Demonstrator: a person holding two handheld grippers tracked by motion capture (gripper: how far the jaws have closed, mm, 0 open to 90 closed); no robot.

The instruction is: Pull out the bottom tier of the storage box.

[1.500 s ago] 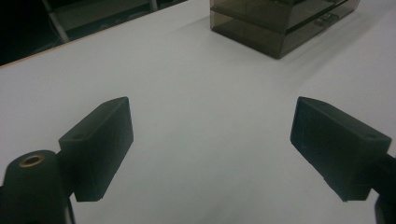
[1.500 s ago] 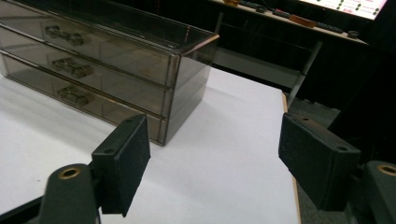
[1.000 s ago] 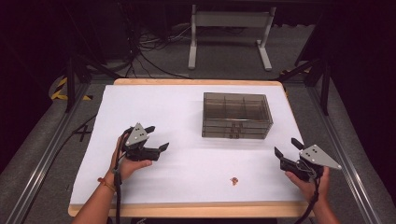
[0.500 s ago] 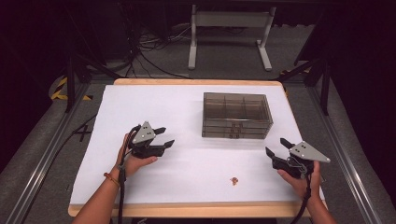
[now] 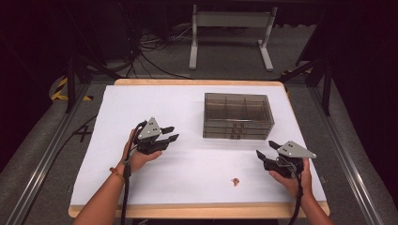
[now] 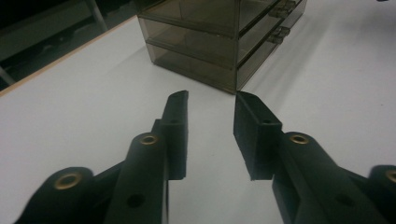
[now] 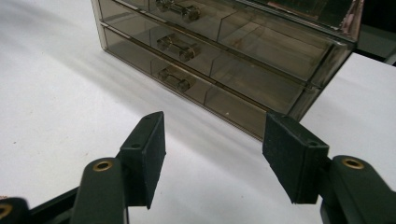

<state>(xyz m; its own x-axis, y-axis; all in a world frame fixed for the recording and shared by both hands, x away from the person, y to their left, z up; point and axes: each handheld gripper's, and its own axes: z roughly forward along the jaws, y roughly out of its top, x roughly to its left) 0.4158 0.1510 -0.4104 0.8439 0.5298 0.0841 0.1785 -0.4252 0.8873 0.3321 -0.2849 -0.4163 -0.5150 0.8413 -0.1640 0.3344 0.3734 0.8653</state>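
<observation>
Worktop (image 5: 141, 103): white sheet over it, mostly bare. Smoked-plastic drawer box (image 5: 238, 116) sits right of centre toward the far edge, three stacked drawers, handles facing the person. All drawers look shut in the right gripper view (image 7: 219, 60); contents can't be made out through the tint.

Left tongs (image 5: 171, 133): over the sheet, left of the box and well apart from it, pointing at its near-left corner (image 6: 233, 88). Jaws have just been closing, now a modest gap, nothing between them.

Right tongs (image 5: 265, 149): near the box's front right, aimed at the drawer fronts, not touching. Jaws also just been narrowing, wider gap than the left, empty.

Small reddish-brown bit (image 5: 235, 181) lies alone on the sheet near the front edge, between the hands, closer to the right one. Untouched.

Judgement: at the start. Nothing gripped, no drawer opened, small bit not picked up. Everything's left: open a drawer, grab the bit, stow it, presumably.
</observation>
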